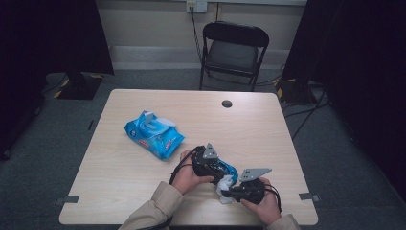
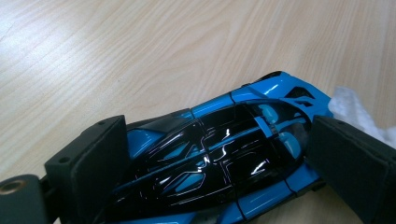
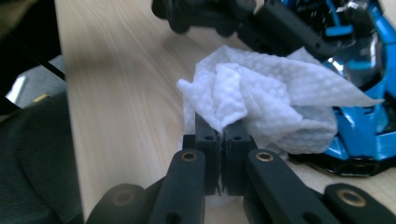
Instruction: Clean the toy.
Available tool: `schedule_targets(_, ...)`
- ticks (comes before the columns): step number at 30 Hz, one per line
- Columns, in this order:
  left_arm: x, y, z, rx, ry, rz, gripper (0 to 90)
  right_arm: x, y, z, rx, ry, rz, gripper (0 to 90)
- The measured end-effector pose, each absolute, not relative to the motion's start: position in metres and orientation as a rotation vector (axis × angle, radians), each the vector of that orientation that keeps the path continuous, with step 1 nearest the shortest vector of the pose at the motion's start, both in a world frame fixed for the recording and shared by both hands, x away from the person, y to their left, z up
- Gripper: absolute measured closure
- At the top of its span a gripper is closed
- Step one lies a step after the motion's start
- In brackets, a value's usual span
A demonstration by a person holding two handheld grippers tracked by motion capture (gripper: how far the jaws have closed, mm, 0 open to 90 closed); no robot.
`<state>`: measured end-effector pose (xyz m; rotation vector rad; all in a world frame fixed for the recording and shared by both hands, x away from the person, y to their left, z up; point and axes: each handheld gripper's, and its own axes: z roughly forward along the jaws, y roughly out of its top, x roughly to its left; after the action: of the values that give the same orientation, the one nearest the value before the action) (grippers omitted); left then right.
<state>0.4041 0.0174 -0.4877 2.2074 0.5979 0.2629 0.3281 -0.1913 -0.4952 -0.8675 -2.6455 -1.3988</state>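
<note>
Nearest you, the right hand-held gripper (image 3: pixel 218 133) has its jaws pressed together, pinching a crumpled white wet wipe (image 3: pixel 261 100); the wipe is soft, light and limp, so hold it by a bunched fold as now and expect loose edges to drag. The wipe rests against the side of the blue toy car (image 3: pixel 359 93), which sits on the table (image 1: pixel 268 124) near its front edge. Your left hand-held gripper (image 2: pixel 219 154) clamps the toy car across its body, one pad on each flank; the car's shell is rigid, glossy and probably slippery, with thin trim that may break, so grip the broad flanks, not the trim. A blue wet-wipe pack (image 1: pixel 154 133) lies well apart, toward the table's left.
</note>
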Motion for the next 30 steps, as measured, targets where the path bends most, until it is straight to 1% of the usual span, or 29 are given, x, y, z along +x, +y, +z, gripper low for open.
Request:
schedule_targets(3, 0.404, 0.017, -0.488, 2.207, 0.598, 0.264, 5.4, 0.327, -0.2, -0.486, -0.888, -2.628, -1.43, 87.8)
schedule_targets(6, 0.404, 0.017, -0.488, 2.205, 0.599, 0.263, 5.4, 0.328, -0.215, -0.474, -0.959, -2.611, -1.498, 87.8)
schedule_targets(7, 0.404, 0.017, -0.488, 2.207, 0.598, 0.263, 5.4, 0.33, -0.226, -0.469, -1.015, -2.601, -1.532, 87.8)
schedule_targets(9, 0.404, 0.017, -0.488, 2.206, 0.598, 0.262, 5.4, 0.331, -0.23, -0.467, -1.037, -2.602, -1.54, 87.7)
schedule_targets(14, 0.404, 0.017, -0.488, 2.206, 0.598, 0.262, 5.4, 0.338, -0.256, -0.462, -1.185, -2.605, -1.601, 87.7)
schedule_targets(17, 0.404, 0.017, -0.488, 2.203, 0.598, 0.262, 5.4, 0.345, -0.269, -0.465, -1.298, -2.626, -1.599, 87.7)
schedule_targets(23, 0.403, 0.016, -0.488, 2.209, 0.597, 0.258, 5.4, 0.353, -0.267, -0.478, -1.387, -2.643, -1.554, 87.7)
schedule_targets(25, 0.404, 0.015, -0.487, 2.212, 0.589, 0.259, 5.4, 0.359, -0.26, -0.485, -1.417, -2.665, -1.525, 87.7)
schedule_targets(30, 0.403, 0.014, -0.488, 2.206, 0.592, 0.258, 5.5, 0.364, -0.243, -0.495, -1.373, -2.719, -1.462, 87.7)
